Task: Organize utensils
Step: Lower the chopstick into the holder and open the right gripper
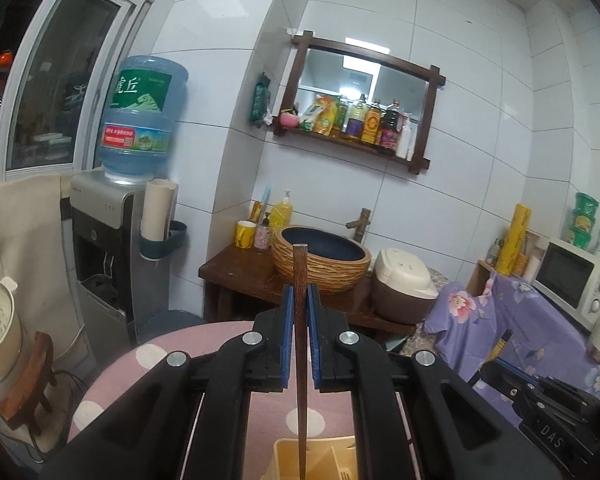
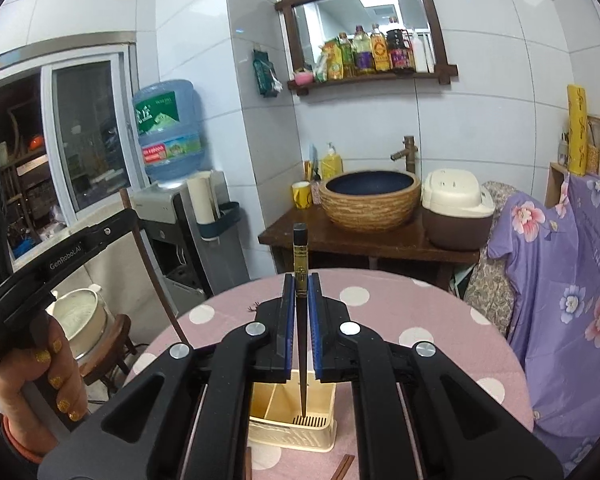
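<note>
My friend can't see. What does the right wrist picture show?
The right tool is shut on a dark chopstick, tip down over a cream holder on a pink dotted table. A hand holds the left tool at the left edge.

Behind the cloth-covered desk (image 2: 380,300), the woven-looking basin (image 2: 370,204) sits on dark wood under glossy wall tiles (image 2: 480,132). Cream plastic holder (image 2: 292,428); matt brown wooden chopstick (image 1: 300,280); glossy black chopstick (image 2: 300,256).
</note>
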`<state>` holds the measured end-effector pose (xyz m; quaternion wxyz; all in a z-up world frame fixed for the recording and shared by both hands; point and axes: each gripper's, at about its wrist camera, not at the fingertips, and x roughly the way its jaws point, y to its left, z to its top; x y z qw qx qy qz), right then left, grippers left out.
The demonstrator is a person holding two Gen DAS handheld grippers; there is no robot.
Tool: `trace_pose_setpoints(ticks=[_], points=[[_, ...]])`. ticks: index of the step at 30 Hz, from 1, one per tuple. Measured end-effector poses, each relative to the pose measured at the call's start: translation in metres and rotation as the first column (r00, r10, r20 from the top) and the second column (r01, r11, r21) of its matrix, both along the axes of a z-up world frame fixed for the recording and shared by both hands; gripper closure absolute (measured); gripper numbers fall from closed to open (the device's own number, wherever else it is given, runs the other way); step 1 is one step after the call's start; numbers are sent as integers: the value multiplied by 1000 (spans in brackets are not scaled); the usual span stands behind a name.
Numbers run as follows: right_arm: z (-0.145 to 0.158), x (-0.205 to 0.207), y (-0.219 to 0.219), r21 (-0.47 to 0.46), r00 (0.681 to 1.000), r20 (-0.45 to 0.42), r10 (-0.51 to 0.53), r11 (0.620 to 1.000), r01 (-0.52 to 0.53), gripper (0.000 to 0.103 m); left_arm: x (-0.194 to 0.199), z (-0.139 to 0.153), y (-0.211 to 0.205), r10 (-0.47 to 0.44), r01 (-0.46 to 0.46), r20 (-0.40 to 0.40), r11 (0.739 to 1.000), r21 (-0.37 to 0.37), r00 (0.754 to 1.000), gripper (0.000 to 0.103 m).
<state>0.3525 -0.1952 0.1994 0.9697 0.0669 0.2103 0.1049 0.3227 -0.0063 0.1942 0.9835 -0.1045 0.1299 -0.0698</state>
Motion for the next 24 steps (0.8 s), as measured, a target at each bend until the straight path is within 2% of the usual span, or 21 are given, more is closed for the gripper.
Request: trace_pose_setpoints(ticks=[6,12,24], points=[[-36,13,2,-7,998,-66,3,1000,-3,95,9,-35,-7,0,1,-46,1000,16,999,95],[-60,19,-1,14,993,-120,10,1000,-8,95,17,-64,-11,-16,19,-110,1000,22,994,95],[-68,16,-5,38,995,-100,4,999,0,95,28,-95,-10,-30,31,-207,1000,3,978,95]])
